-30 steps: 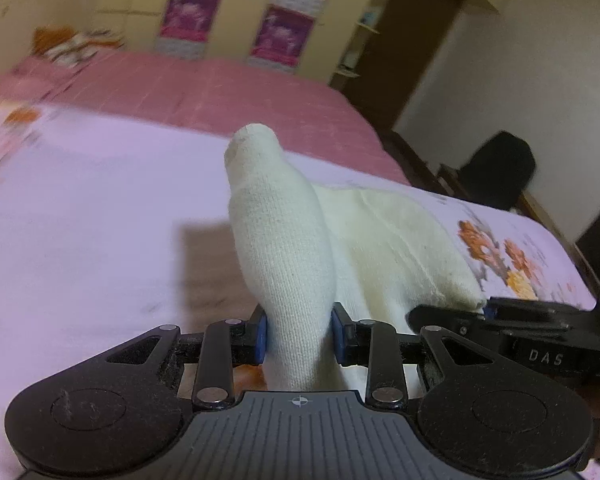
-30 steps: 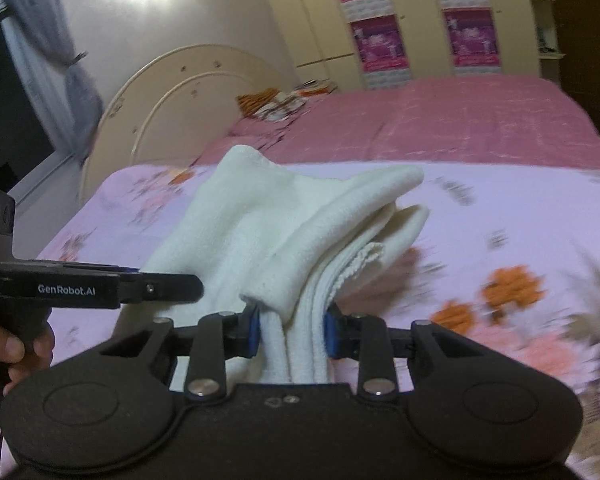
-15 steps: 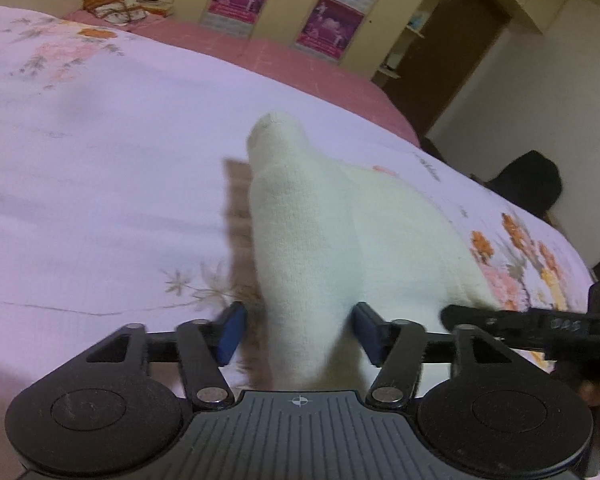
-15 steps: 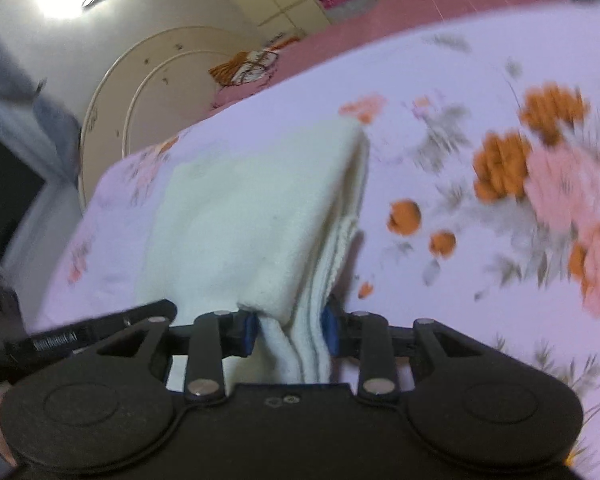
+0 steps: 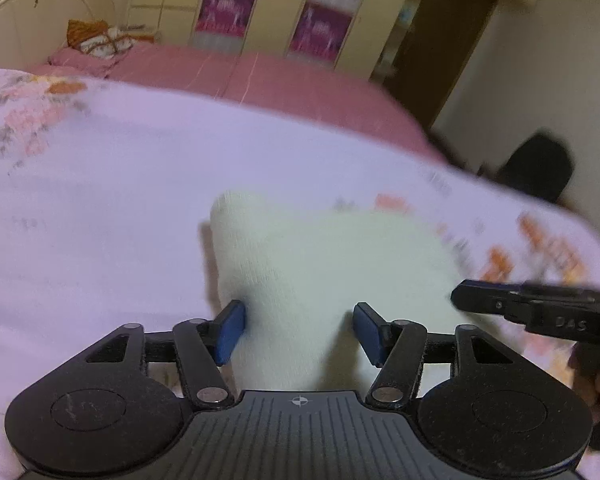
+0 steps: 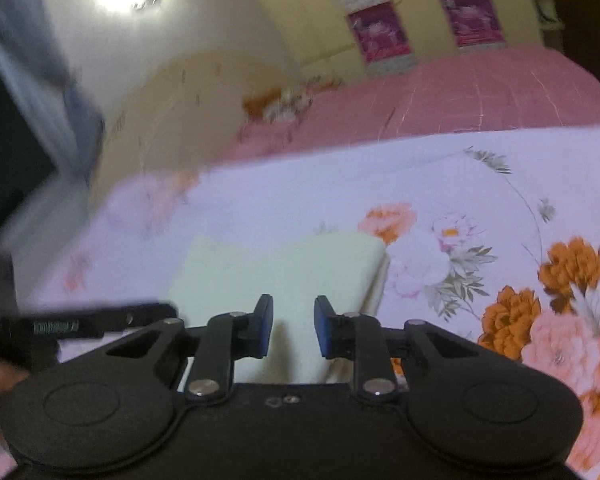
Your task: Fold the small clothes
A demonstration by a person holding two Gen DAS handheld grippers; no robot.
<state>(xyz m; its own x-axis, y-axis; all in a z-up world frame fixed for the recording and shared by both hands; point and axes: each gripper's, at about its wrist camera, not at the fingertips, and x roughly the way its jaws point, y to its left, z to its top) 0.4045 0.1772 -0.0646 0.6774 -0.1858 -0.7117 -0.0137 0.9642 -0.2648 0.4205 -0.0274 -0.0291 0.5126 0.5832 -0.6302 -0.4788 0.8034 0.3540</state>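
Only the left wrist view shows a raised fold of the cream cloth (image 5: 300, 280) between the spread jaws of the left claw (image 5: 298, 332), apparently unpressed. The right claw (image 6: 290, 328), jaws just narrowed, hangs ungripping over the cloth lying flat on the bed (image 6: 340, 184); open floral sheet lies rightward.

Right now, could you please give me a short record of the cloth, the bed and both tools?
cloth: cream, folded, lying on the floral bedsheet
left tool: open; jaws have just been opening; a raised cloth fold stands between them, unpinched
right tool: narrowly open; jaws have just been closing; cloth shows in the gap, not pinched
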